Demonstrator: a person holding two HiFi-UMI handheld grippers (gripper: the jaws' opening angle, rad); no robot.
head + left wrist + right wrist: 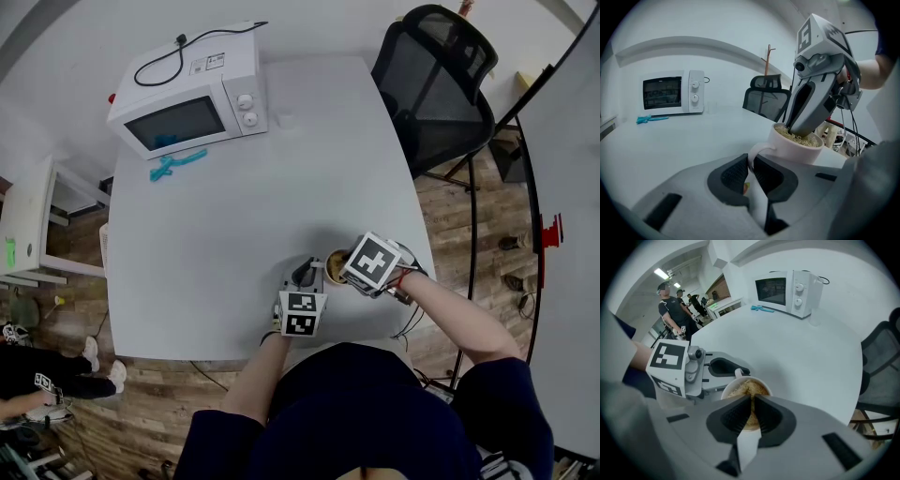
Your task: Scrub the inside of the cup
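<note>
A pale mug (799, 149) stands near the front edge of the white table (225, 234), and a tan fibrous scrubber (800, 137) fills its mouth. My left gripper (750, 161) is shut on the mug's handle (758, 149), which sits between its dark pads. From above, my right gripper (752, 405) points steeply down into the mug (738, 383), shut on the scrubber (748, 389). In the head view the mug (334, 266) shows only partly, between the left gripper (306, 280) and the right gripper (345, 270). The mug's inside below the scrubber is hidden.
A white microwave (187, 98) stands at the table's far left, with a turquoise tool (176, 164) in front of it. A black office chair (436, 84) is at the far right corner. People (671, 305) stand in the room beyond. A white side table (28, 225) is on the left.
</note>
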